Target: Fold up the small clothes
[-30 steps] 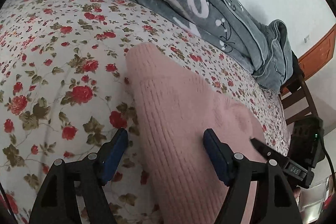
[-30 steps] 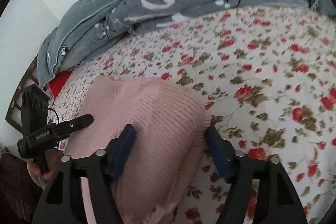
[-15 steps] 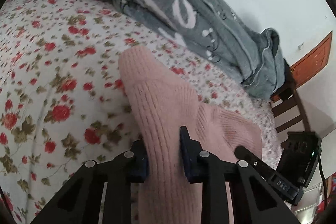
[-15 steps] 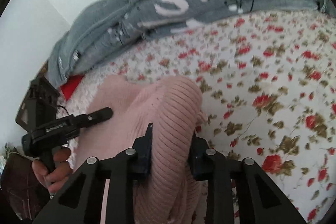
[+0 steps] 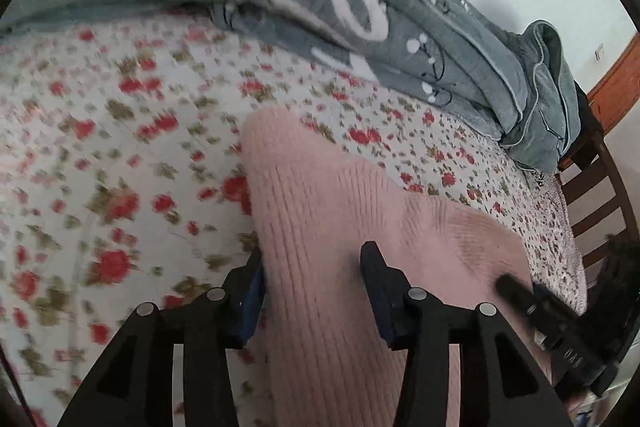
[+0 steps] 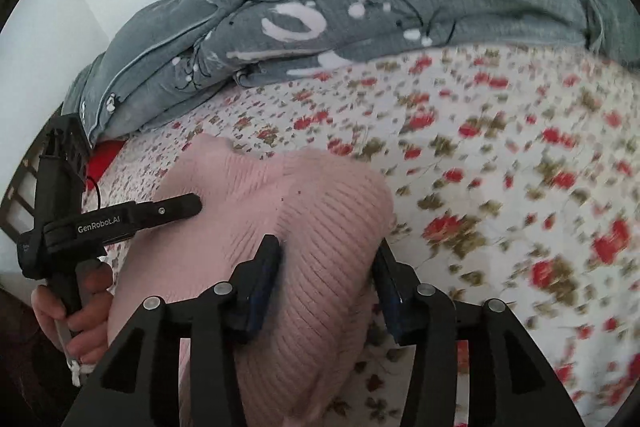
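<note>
Floral sheet (image 5: pixel 120 155) across most of both views, red roses on white, blurred toward the edges

Grey blanket (image 5: pixel 400 27) heaped along the far edge of the sheet, white print on it, one end bunched against the wall; red patch (image 6: pixel 102 159) showing under that bunched end in the right wrist view

Pink knit (image 5: pixel 320 211) on the sheet, near side, well clear of the blanket; ribbed, raised into a ridge at each side with a lower stretch between; type of garment unclear

Dark wooden slats (image 5: pixel 592 195) past the end of the bed, orange-brown wood trim (image 5: pixel 616 75) on the wall behind

Left gripper (image 5: pixel 314 259) pointing down at one ridge of the knit: jaws opening, ribbed fold between them, fabric up against the left pad, right finger lying on top of the knit

Right gripper (image 6: pixel 326 251) same on the other ridge: jaws opening, bulge of knit filling the gap, touching both pads

Each gripper visible from the other's camera, one finger tip over the middle of the knit

Hand (image 6: pixel 80 307) wrapped round the left gripper's handle, low left in the right wrist view
</note>
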A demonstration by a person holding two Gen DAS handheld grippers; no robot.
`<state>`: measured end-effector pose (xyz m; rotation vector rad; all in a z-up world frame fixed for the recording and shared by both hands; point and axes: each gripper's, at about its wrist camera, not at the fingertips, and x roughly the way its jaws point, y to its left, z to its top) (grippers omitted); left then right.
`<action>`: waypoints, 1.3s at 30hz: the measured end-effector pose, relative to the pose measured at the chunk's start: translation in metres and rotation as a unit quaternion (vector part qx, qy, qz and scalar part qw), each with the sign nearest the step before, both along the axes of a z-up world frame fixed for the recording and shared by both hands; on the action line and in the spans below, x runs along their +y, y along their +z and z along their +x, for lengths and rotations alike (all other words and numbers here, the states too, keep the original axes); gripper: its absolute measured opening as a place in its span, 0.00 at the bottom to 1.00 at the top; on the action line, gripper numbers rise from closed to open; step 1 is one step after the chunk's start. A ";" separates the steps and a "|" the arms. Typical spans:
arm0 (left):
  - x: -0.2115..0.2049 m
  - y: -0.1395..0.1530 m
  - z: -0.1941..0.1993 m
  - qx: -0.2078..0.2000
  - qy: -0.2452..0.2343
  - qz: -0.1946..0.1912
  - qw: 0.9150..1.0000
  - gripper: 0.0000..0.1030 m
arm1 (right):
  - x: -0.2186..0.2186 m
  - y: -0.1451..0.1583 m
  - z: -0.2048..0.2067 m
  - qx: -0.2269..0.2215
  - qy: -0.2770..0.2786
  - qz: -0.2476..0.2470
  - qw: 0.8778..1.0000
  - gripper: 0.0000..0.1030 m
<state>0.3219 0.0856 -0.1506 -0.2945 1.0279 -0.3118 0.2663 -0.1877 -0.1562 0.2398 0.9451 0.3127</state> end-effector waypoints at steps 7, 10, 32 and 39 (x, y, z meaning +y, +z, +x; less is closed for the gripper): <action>-0.016 0.042 -0.011 -0.077 -0.026 0.012 0.997 0.44 | 0.005 0.049 -0.025 -0.108 -0.010 -0.026 0.994 0.45; -0.035 0.029 -0.009 -0.066 -0.036 0.034 0.997 0.44 | 0.033 0.036 -0.027 -0.102 0.035 -0.053 0.993 0.43; -0.022 0.028 -0.093 -0.083 -0.018 0.056 0.995 0.44 | 0.050 0.018 -0.077 -0.072 0.047 -0.116 0.990 0.36; -0.022 0.025 -0.114 -0.084 -0.024 0.057 0.995 0.44 | 0.050 0.020 -0.090 -0.068 0.050 -0.117 0.989 0.36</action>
